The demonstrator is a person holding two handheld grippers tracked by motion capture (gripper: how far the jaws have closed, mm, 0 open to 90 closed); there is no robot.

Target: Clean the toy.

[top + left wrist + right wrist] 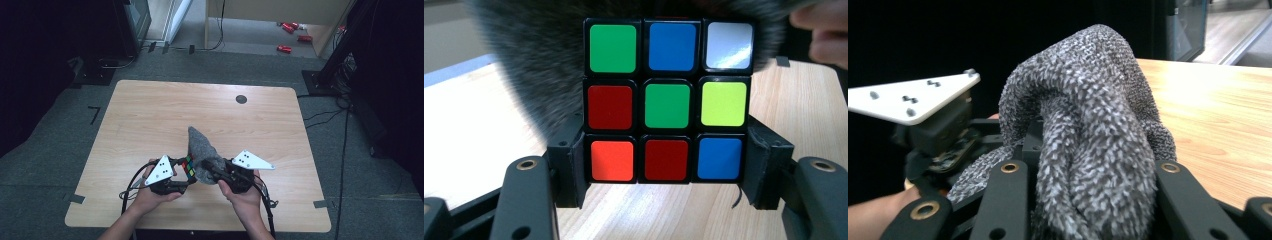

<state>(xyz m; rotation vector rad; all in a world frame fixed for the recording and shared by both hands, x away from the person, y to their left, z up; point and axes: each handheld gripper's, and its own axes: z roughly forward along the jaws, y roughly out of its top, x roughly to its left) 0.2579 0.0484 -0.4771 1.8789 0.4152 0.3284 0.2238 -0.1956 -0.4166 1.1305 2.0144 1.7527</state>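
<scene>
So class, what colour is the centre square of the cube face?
Green, clearest in the left gripper view: cube.

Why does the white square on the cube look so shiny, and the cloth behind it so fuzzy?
In the left gripper view, light glares off the cube, while the grey cloth lies out of focus behind it; the right gripper view shows its knit sharply.

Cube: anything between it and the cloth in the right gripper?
Nothing visible. The cube is clamped in the left gripper; the grey cloth, clamped in the right gripper, hangs right behind it, seemingly touching.

Wooden table (150, 115), grey carpet floor (45, 165)
</scene>
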